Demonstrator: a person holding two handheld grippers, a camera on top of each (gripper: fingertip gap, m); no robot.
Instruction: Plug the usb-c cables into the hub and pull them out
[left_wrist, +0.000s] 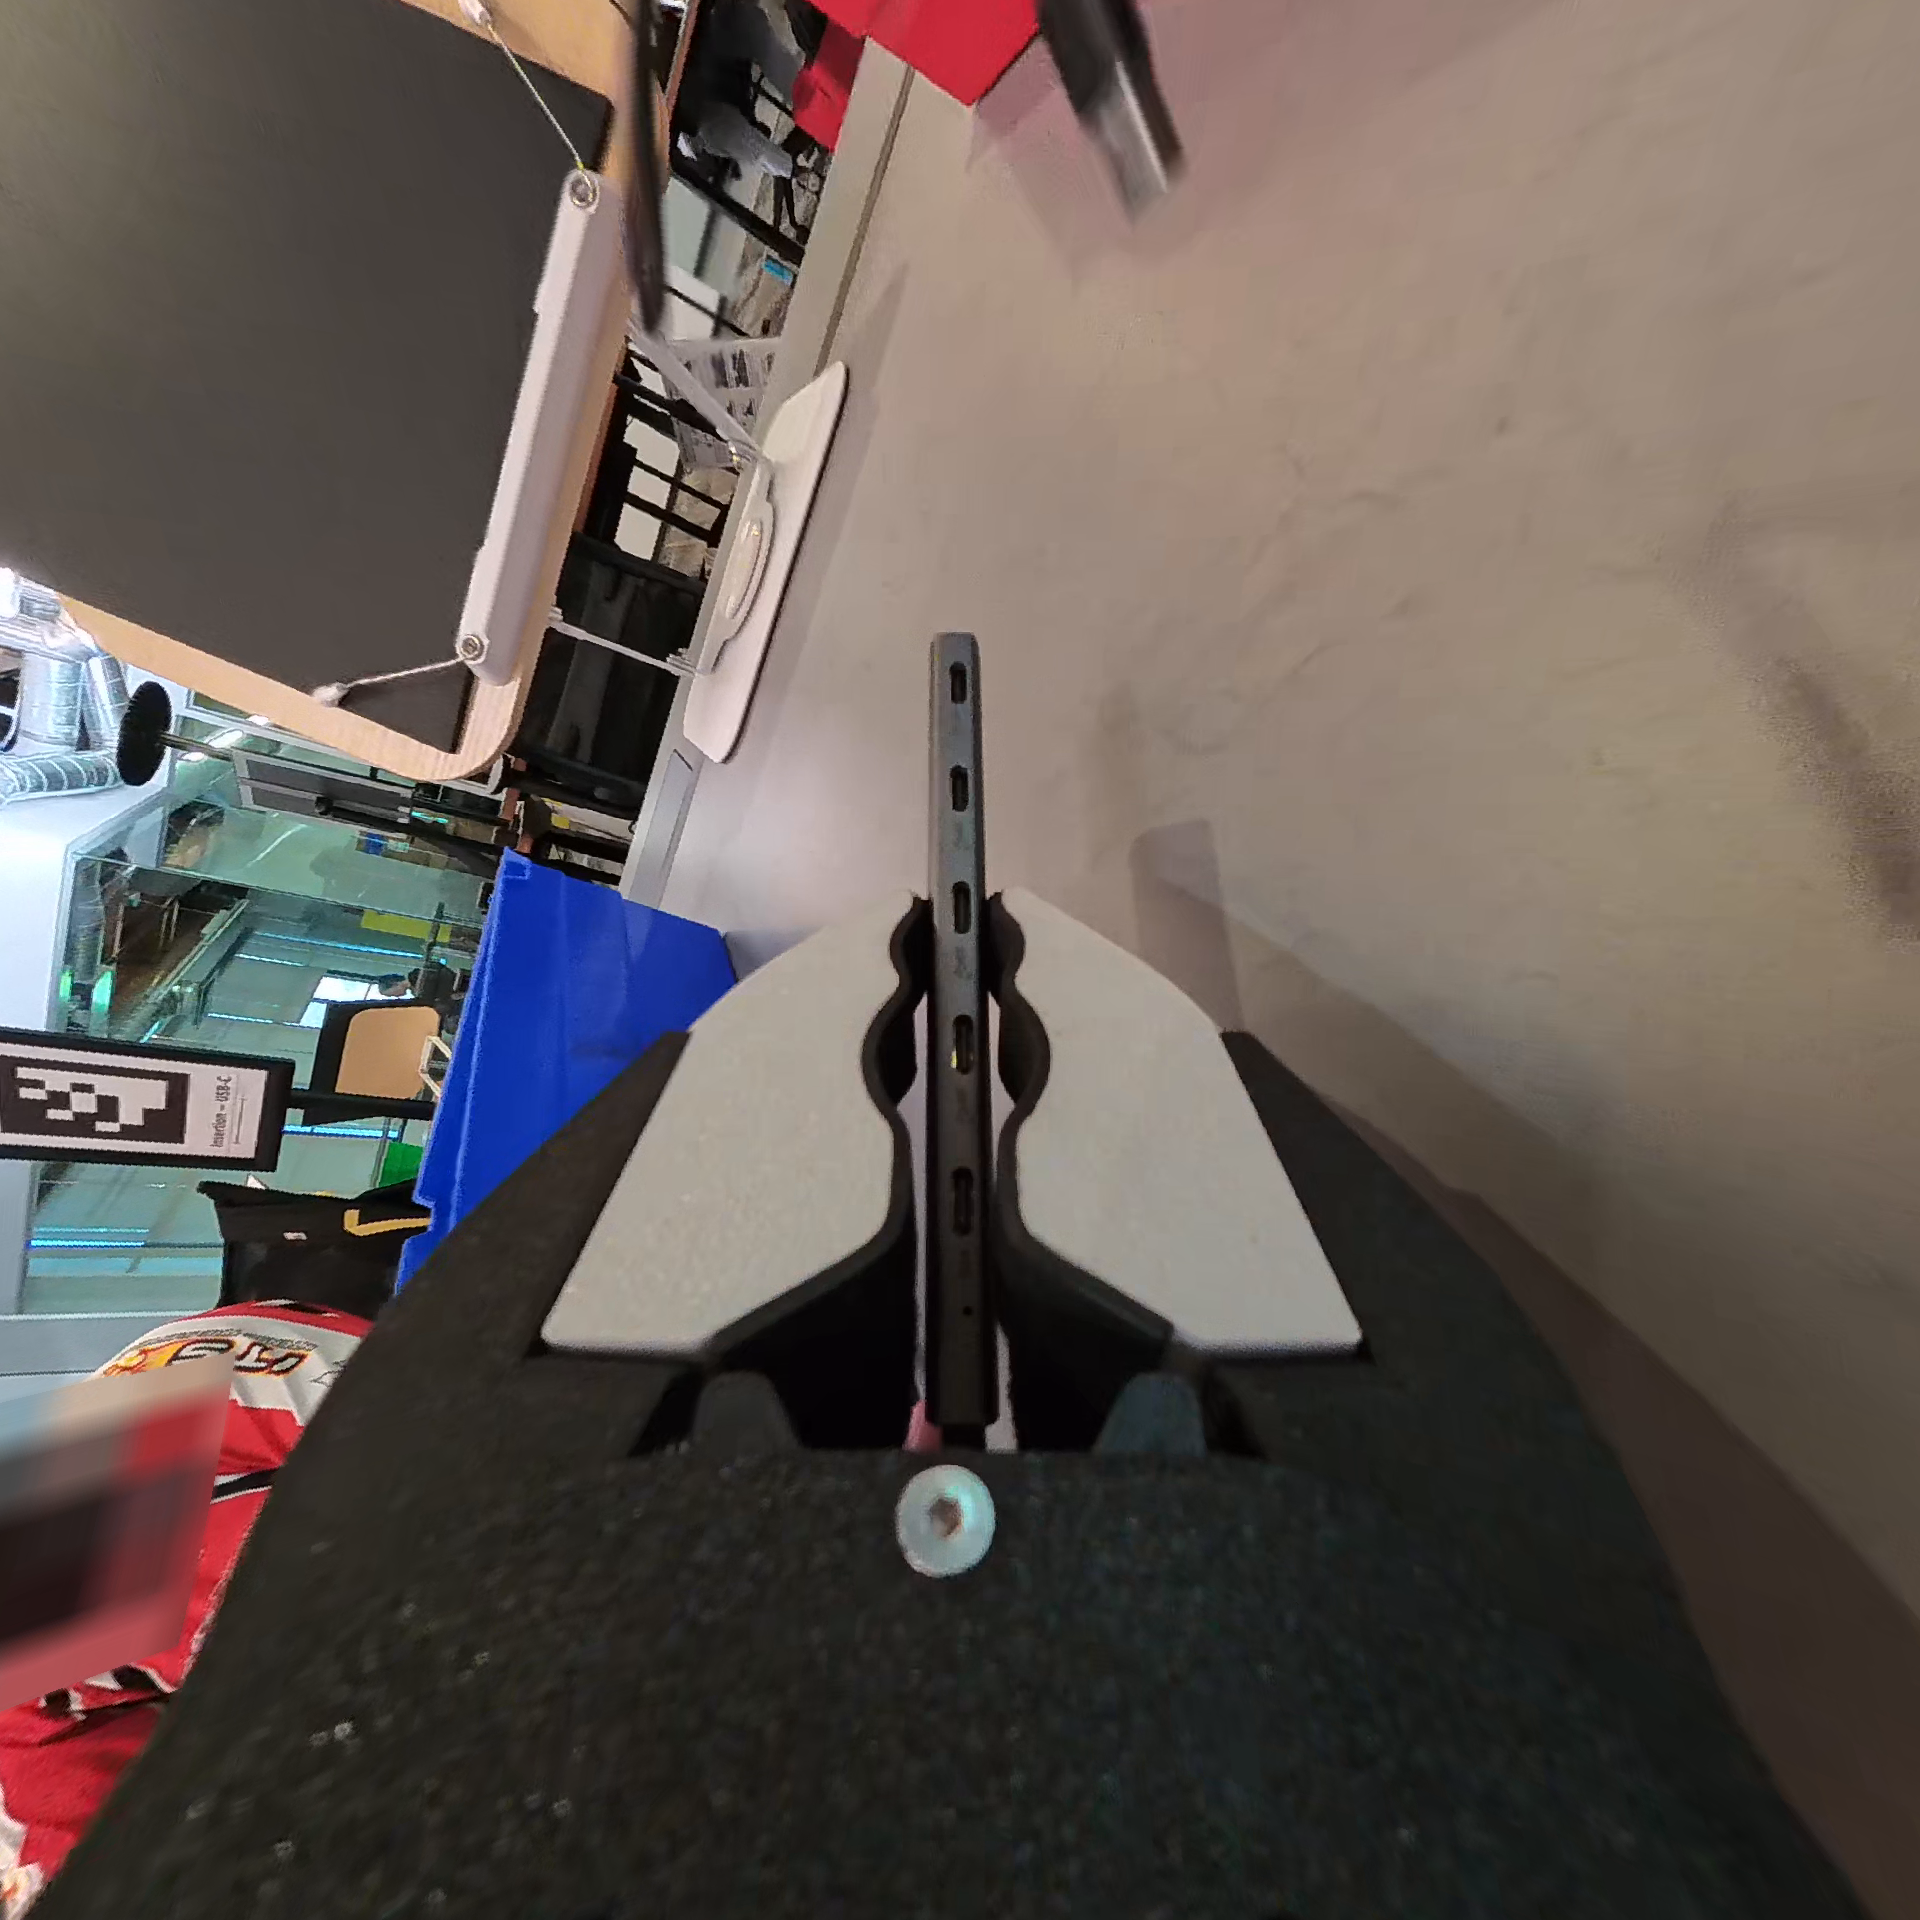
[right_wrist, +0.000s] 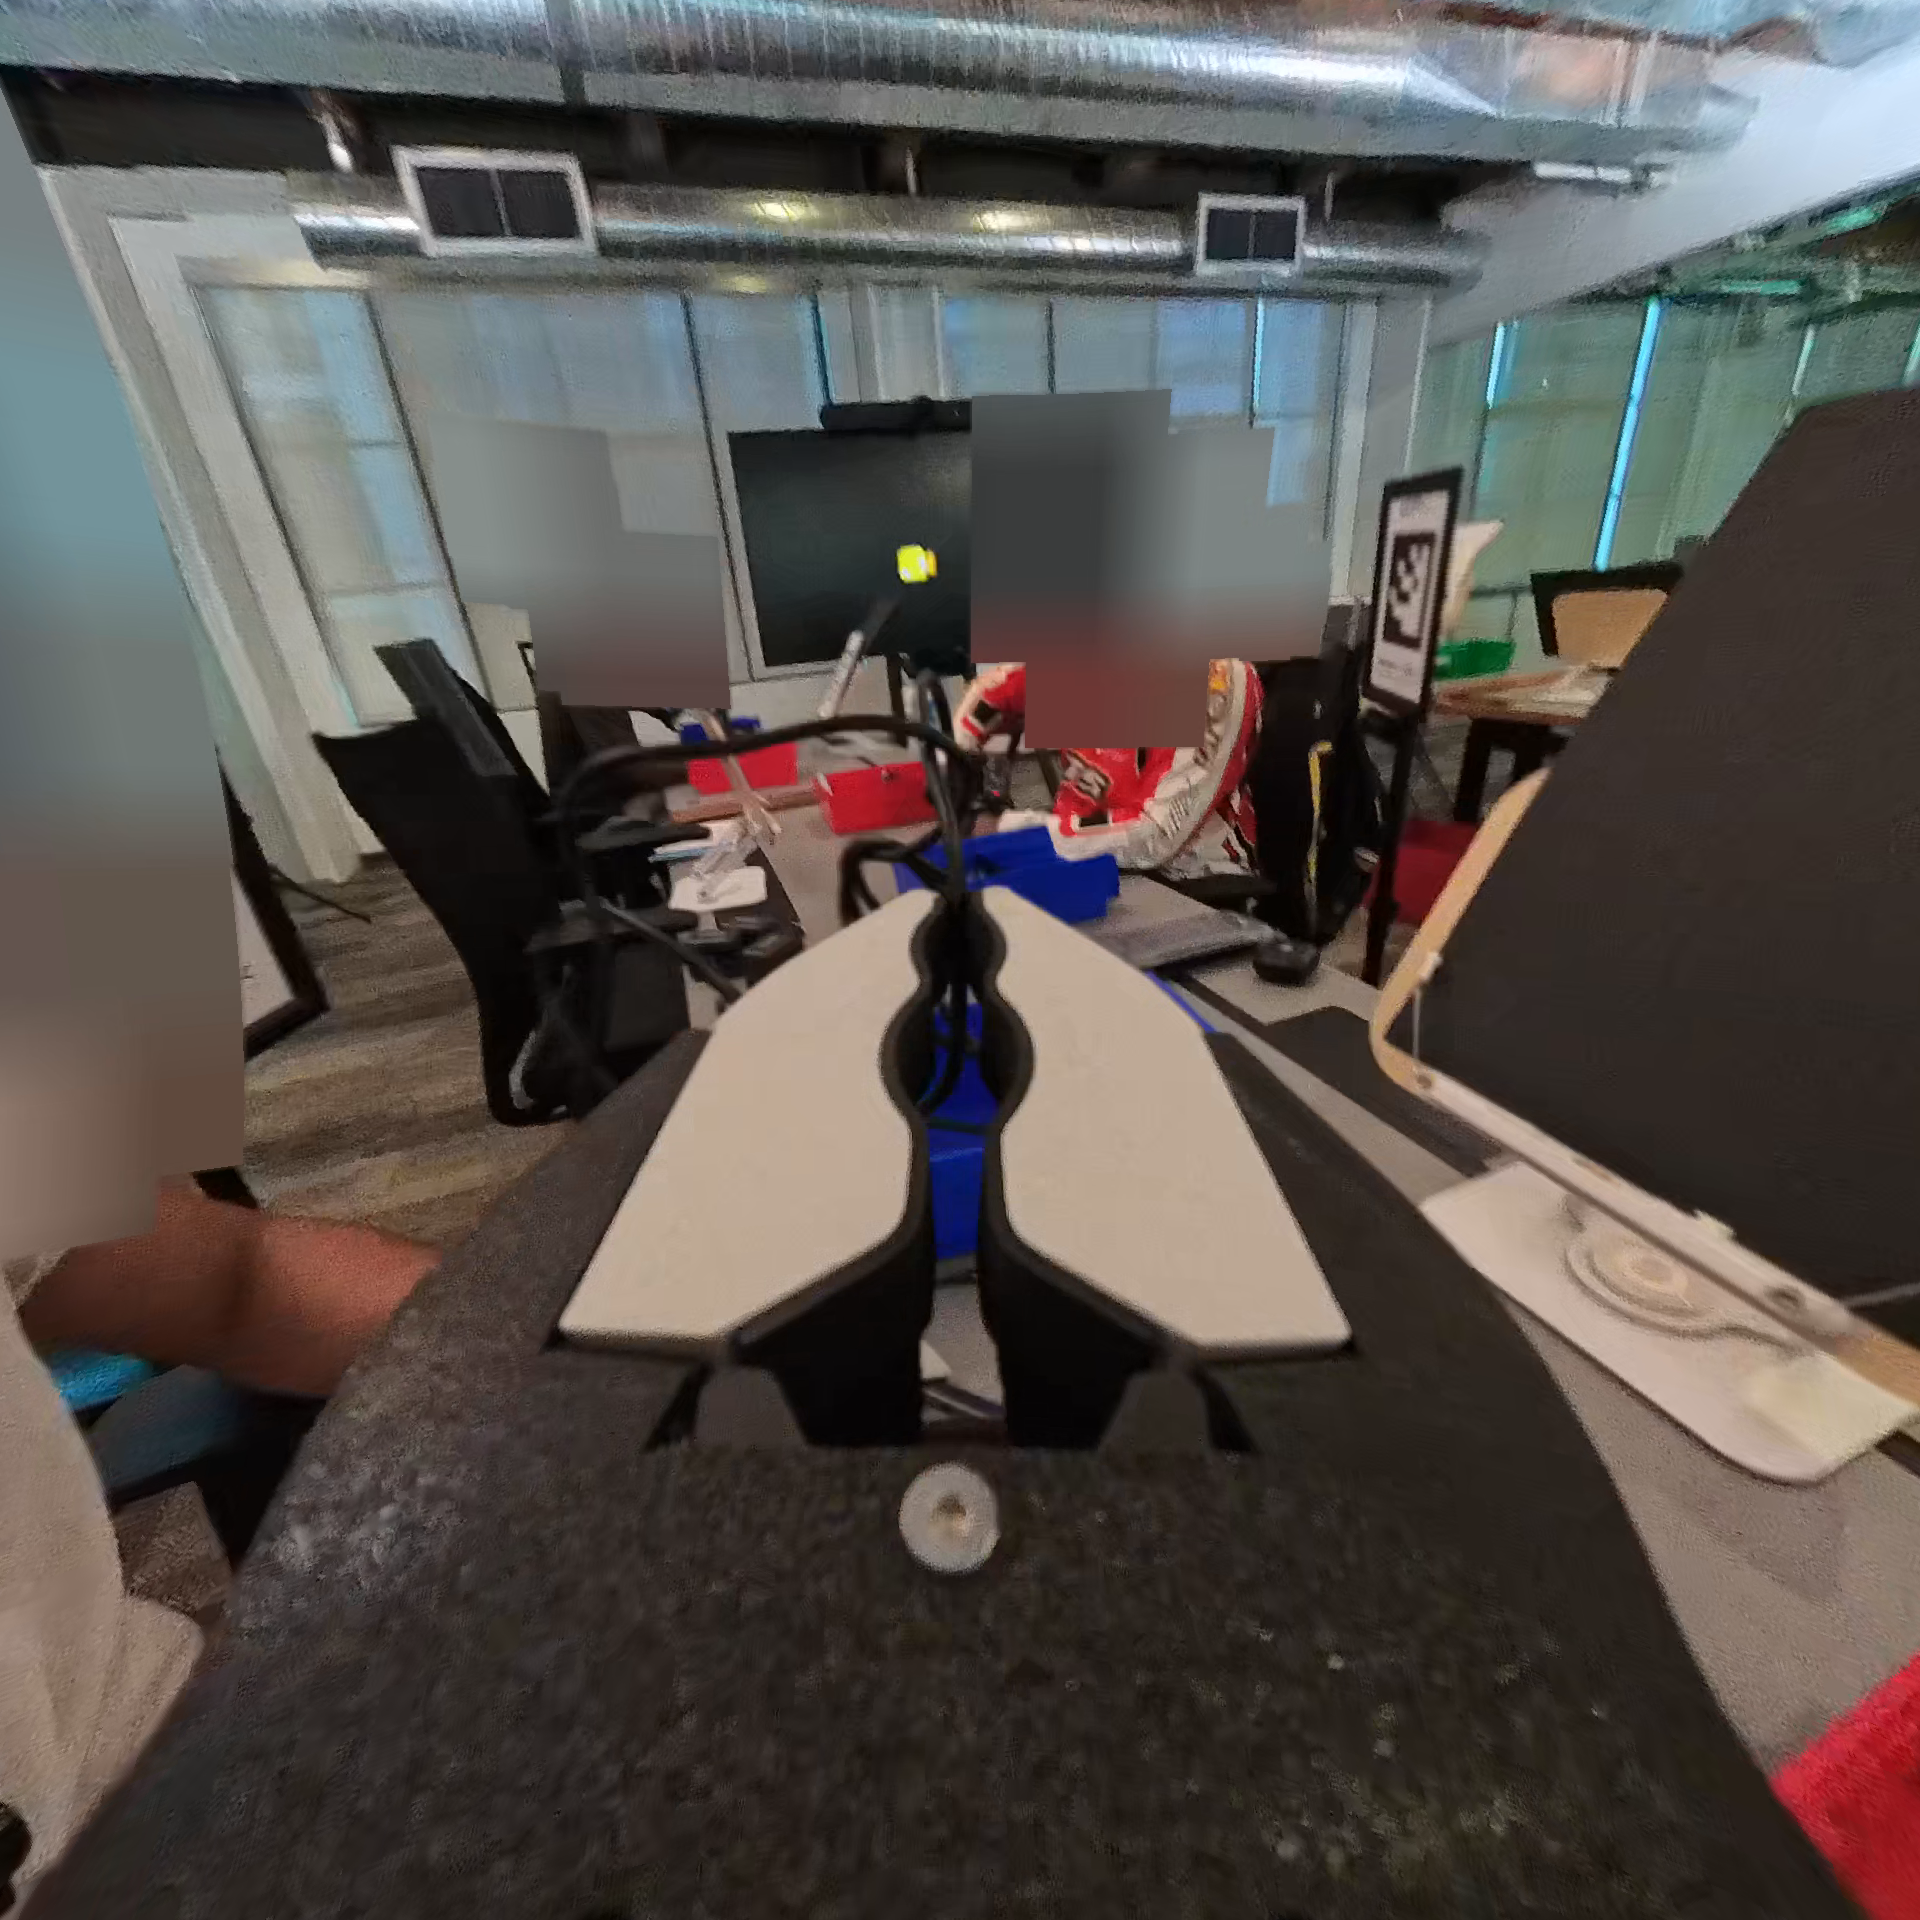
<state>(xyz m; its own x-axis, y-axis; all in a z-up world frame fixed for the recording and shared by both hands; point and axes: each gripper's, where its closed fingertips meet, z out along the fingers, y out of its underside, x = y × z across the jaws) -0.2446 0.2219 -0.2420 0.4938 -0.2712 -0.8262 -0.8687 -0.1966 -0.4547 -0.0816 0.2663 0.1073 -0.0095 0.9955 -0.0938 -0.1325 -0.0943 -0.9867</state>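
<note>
The left gripper (left_wrist: 958, 914) clamps the slim dark-grey metal hub (left_wrist: 958, 1039) on edge, ports empty, while the right gripper (right_wrist: 958, 914) pinches a thin black cable (right_wrist: 940, 821) at its fingertips, plug unseen, so a loose, twisting cable could miss the narrow port.

Hub (left_wrist: 961, 997): between the left gripper's (left_wrist: 958, 914) fingers, over the table (left_wrist: 1455, 623).
Cable (right_wrist: 940, 831): between the right gripper's (right_wrist: 954, 914) fingertips.
Bin (right_wrist: 1029, 868): on the table, beyond the cable.
</note>
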